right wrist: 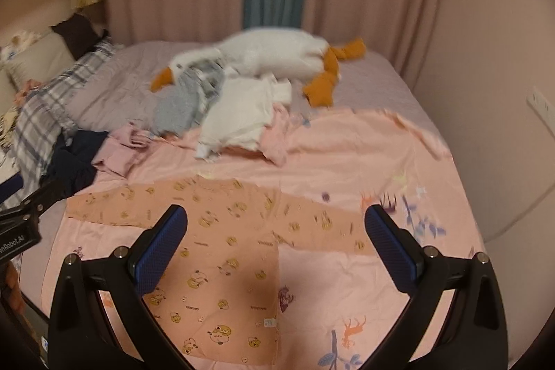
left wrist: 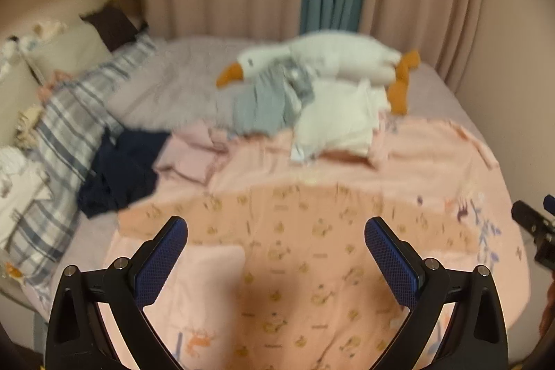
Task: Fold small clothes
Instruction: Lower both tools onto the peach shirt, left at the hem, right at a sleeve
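A small peach long-sleeved top with a bear print (right wrist: pixel 222 259) lies flat on a pink sheet (right wrist: pixel 364 155), sleeves spread left and right; it also shows in the left wrist view (left wrist: pixel 298 252). My left gripper (left wrist: pixel 275 224) is open and empty above the top's body. My right gripper (right wrist: pixel 275 214) is open and empty above the top's right half. The left gripper's black body shows at the left edge of the right wrist view (right wrist: pixel 20 224). The right gripper shows at the right edge of the left wrist view (left wrist: pixel 534 224).
A pile of clothes lies behind the top: white (right wrist: pixel 242 117), grey-blue (right wrist: pixel 180 110), pale pink (right wrist: pixel 121 148) and navy (right wrist: pixel 76 162). A white goose plush (right wrist: pixel 270 54) lies further back. A plaid blanket (right wrist: pixel 45 106) and pillows are at the left; curtains and wall are behind.
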Motion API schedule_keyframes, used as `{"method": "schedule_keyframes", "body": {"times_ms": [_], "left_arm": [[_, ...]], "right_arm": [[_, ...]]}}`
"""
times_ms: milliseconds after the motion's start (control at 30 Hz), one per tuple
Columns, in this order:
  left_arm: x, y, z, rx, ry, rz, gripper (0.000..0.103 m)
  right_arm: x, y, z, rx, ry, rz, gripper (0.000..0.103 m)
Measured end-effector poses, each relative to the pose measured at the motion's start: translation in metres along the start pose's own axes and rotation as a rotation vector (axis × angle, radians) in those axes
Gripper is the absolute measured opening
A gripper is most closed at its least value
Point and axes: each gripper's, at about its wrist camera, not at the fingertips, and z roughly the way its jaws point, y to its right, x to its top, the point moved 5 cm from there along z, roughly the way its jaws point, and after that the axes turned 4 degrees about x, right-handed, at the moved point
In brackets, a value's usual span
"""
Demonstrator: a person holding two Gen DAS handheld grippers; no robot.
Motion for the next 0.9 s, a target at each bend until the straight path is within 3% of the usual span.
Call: {"method": "schedule_keyframes", "body": {"times_ms": [100, 200, 267, 333, 433, 600, 700, 900], "left_arm": [[-0.014, -0.013, 0.033, -0.036, -0.046, -0.033, 0.089], [-0.034, -0.024, 0.075, -0.063, -0.120, -0.057, 0.081], [-0.045, -0.032, 0.100, -0.007, -0.161, -0.073, 0.070], [-0.060, -0.044, 0.124, 0.065, -0.212, -0.094, 0.070], [-0.085, -0.060, 0.154, 0.065, -0.294, -0.215, 0.070], [-0.119, -0.076, 0.207, 0.113, -0.418, -0.329, 0.070], [-0.128, -0.072, 0.234, 0.094, -0.465, -0.351, 0.070], [-0.137, -0.044, 0.276, 0.012, -0.563, -0.380, 0.070]], "right_arm": [[-0.014, 0.022, 0.029, -0.050, -0.049, 0.079, 0.101], [-0.025, 0.056, 0.053, -0.122, -0.039, 0.197, 0.100], [-0.032, 0.077, 0.068, -0.145, -0.036, 0.282, 0.100], [-0.043, 0.106, 0.090, -0.136, -0.029, 0.396, 0.099], [-0.060, 0.144, 0.121, -0.129, -0.074, 0.533, 0.093], [-0.093, 0.202, 0.164, -0.283, -0.151, 0.657, 0.092], [-0.115, 0.236, 0.187, -0.323, -0.195, 0.741, 0.089], [-0.153, 0.299, 0.194, -0.309, -0.152, 1.057, 0.088]]}}
